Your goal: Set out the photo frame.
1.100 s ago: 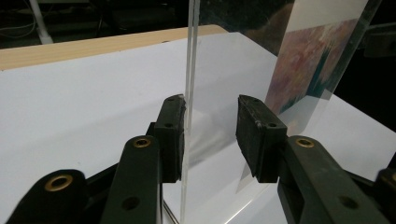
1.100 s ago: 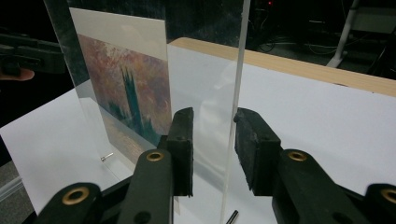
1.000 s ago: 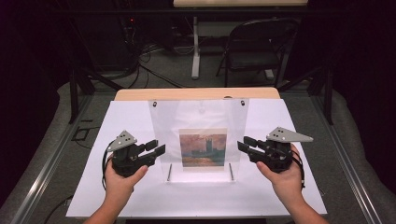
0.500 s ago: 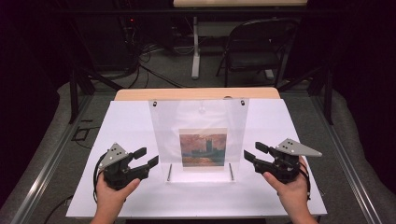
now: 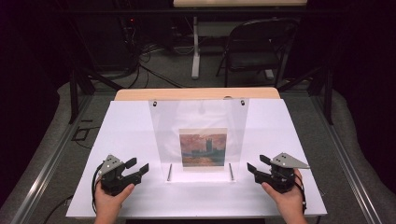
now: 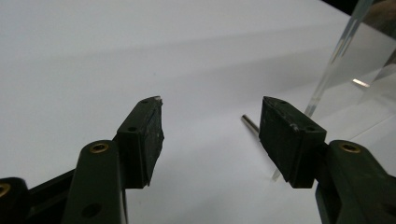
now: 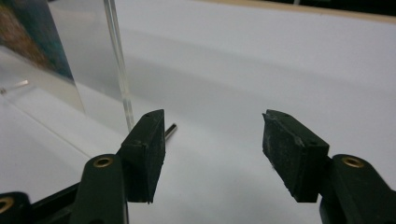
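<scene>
Two grippers rest low on a white table [image 5: 130,121], jaws apart and empty: the left gripper [image 5: 138,166] and right gripper [image 5: 257,164] flank a clear frame [image 5: 198,119] standing mid-table. Inside the frame sits a small painting [image 5: 203,147], its details too blurred to read. Both forearms are cut off at the bottom edge.

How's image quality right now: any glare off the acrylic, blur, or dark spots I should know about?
High view: table evenly lit, surroundings nearly black; acrylic stand shows faint haze, and the picture stays readable. Left gripper view: jaws sharp, stand edge soft with a small glint. Right gripper view: picture blurred, stand edge bright.
</scene>
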Action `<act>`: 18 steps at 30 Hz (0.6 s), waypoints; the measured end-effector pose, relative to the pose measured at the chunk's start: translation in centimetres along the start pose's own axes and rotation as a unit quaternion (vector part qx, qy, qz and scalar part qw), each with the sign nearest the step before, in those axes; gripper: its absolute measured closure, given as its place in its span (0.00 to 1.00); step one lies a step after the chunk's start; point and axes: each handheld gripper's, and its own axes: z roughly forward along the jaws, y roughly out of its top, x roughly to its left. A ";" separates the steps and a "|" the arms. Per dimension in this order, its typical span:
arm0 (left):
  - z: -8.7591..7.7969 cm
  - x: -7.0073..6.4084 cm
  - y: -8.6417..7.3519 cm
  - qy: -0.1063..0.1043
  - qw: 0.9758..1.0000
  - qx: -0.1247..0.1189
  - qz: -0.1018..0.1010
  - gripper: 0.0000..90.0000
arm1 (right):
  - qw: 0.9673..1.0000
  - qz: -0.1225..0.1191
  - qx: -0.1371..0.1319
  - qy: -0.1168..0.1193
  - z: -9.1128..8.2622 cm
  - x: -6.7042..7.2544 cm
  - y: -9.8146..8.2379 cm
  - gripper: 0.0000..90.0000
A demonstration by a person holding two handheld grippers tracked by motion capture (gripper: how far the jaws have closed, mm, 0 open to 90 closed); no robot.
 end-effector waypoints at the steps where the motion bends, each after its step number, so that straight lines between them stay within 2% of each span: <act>1: 0.0 0.0 0.0 0.000 1.000 0.000 0.000 0.44 | 1.000 0.000 0.000 0.000 0.0 0.0 0.0 0.43; 3: 0.4 0.1 -0.3 0.007 1.000 0.014 0.001 0.44 | 1.000 0.009 0.020 0.006 0.6 -0.2 -0.5 0.42; 5: 0.7 0.0 -0.4 0.012 1.000 0.018 0.001 0.41 | 1.000 0.014 0.024 0.008 1.1 -0.3 -0.8 0.39; 8: 0.8 -0.2 -0.4 0.021 1.000 0.014 0.011 0.40 | 1.000 0.007 0.029 0.000 1.3 -0.2 -0.9 0.37; 12: 1.0 -0.3 -0.4 0.021 0.999 0.020 0.016 0.39 | 0.999 0.005 0.039 -0.002 1.5 -0.3 -1.1 0.36; 18: 1.3 0.0 -0.4 0.027 0.999 0.026 0.003 0.38 | 0.998 0.011 0.054 -0.010 1.4 -0.5 -1.2 0.35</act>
